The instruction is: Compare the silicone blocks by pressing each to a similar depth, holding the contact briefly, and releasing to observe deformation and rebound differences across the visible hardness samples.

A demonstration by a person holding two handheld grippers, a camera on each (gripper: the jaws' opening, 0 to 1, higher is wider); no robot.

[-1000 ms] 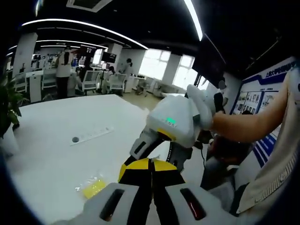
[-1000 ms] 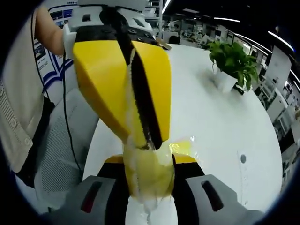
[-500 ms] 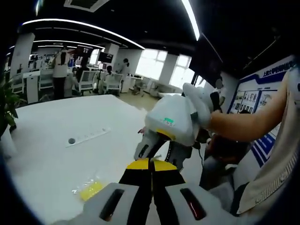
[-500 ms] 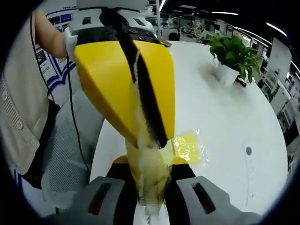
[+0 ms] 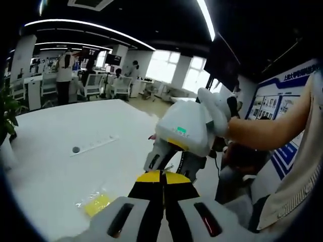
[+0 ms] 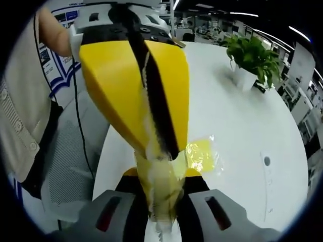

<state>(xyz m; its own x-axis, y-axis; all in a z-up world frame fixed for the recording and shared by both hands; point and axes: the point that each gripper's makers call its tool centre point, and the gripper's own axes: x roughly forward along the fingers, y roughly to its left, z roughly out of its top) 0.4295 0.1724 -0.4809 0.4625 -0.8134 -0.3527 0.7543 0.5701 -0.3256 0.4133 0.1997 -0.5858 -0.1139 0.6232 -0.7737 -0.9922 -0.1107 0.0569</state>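
Note:
A yellow silicone block in a clear plastic bag (image 6: 157, 194) hangs between the two grippers above the white table (image 6: 242, 126). My right gripper (image 6: 160, 190) is shut on the bag's lower part. The left gripper (image 6: 160, 151) comes down from the top of the right gripper view, its big yellow jaws shut on the bag's upper edge. In the left gripper view my left gripper (image 5: 162, 177) has its yellow tips pressed together, and the white right gripper (image 5: 171, 164) faces it closely. A second bagged yellow block (image 5: 97, 203) (image 6: 202, 156) lies on the table.
A potted plant (image 6: 251, 59) (image 5: 7, 118) stands on the table. A white strip with a round dark spot (image 5: 94, 144) lies further out. The table's edge runs close to the person's body (image 6: 20, 121), whose arm (image 5: 267, 133) holds the right gripper. People and chairs (image 5: 96, 83) are far behind.
Both grippers stay shut on the bag. The bag between the right jaws looks a little narrower than a second ago; the views have shifted only slightly.

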